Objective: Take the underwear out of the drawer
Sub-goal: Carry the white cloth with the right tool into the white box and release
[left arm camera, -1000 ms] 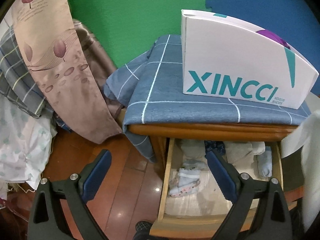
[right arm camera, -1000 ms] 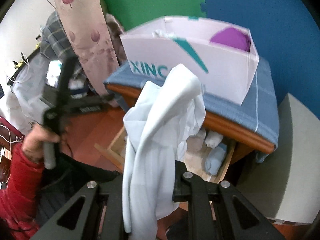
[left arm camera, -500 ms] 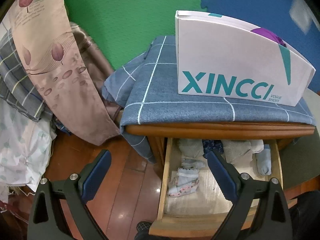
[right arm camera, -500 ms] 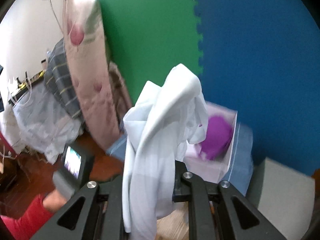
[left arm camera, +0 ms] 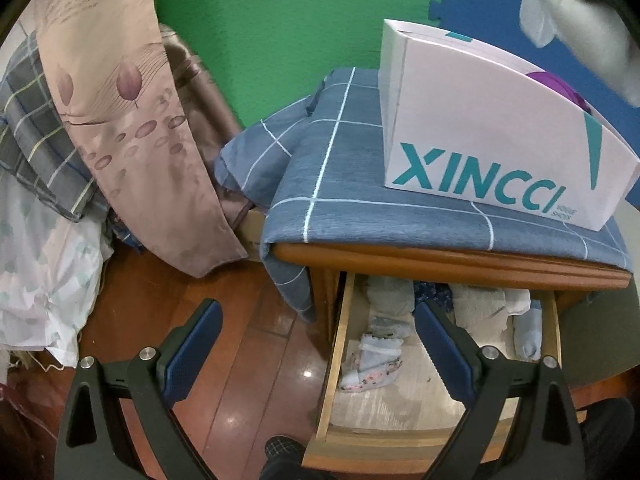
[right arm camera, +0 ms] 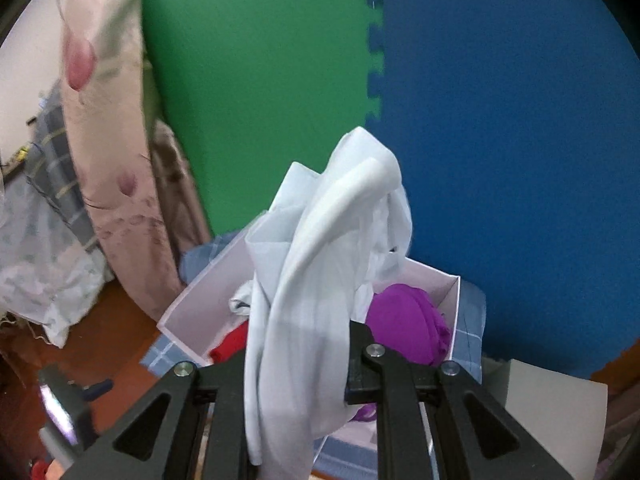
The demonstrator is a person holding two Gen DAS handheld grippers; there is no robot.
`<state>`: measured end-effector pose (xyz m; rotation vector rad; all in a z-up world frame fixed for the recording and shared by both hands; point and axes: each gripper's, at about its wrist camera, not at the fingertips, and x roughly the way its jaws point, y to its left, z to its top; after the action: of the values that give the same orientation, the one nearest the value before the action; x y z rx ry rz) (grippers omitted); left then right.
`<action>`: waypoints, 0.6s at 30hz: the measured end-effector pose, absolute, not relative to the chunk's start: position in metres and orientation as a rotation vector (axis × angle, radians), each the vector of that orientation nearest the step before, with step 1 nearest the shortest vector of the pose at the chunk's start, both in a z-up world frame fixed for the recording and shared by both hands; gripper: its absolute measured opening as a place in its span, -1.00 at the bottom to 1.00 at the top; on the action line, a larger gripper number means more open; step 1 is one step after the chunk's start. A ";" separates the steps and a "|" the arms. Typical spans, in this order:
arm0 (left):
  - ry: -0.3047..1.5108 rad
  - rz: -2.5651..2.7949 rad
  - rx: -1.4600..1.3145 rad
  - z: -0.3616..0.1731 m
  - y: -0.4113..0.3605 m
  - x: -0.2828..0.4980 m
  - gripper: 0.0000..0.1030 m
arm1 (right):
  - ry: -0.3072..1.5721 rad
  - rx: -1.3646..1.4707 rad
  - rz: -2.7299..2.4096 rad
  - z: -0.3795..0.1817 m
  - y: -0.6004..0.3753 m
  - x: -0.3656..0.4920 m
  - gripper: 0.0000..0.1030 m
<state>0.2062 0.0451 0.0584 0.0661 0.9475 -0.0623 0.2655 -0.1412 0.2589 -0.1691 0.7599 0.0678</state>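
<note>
My right gripper (right arm camera: 298,344) is shut on a pale white underwear garment (right arm camera: 320,248) that bunches up above its jaws and hangs down between them. It hovers over the open white XINCCI box (right arm camera: 200,308), which holds a purple garment (right arm camera: 404,324) and a red one (right arm camera: 230,346). In the left wrist view the same pale garment (left arm camera: 560,12) shows blurred at the top right, above the box (left arm camera: 480,140). My left gripper (left arm camera: 316,316) stands open and empty in front of the pulled-out wooden drawer (left arm camera: 340,360), which holds small folded clothes and socks (left arm camera: 372,364).
The box stands on a blue checked cloth (left arm camera: 352,184) covering the nightstand. Draped curtains and bedding (left arm camera: 120,120) crowd the left side over a wooden floor (left arm camera: 240,360). Green and blue foam mats (right arm camera: 500,140) line the wall. A grey surface (right arm camera: 552,412) lies right of the nightstand.
My right gripper has risen with the pale garment from in front of the drawer to above the box. The left gripper has hardly moved and stays open.
</note>
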 end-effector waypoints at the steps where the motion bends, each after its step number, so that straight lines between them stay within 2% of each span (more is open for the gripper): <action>1: 0.948 -0.063 0.064 0.058 0.045 0.206 0.86 | 0.772 -0.173 0.064 0.253 -0.142 0.271 -0.71; 13: 0.954 -0.070 0.064 0.056 0.048 0.207 0.86 | 0.976 -0.167 0.048 0.164 -0.141 0.331 -0.68; 17: 0.957 -0.079 0.061 0.055 0.048 0.206 0.86 | 1.016 -0.151 0.049 0.144 -0.142 0.333 -0.51; 18: 0.958 -0.079 0.063 0.054 0.048 0.206 0.86 | 1.017 -0.152 0.055 0.142 -0.139 0.332 -0.34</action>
<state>0.2062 0.0483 0.0538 0.0628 0.9584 -0.0792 0.3323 -0.1393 0.1423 -0.1518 1.0167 0.0547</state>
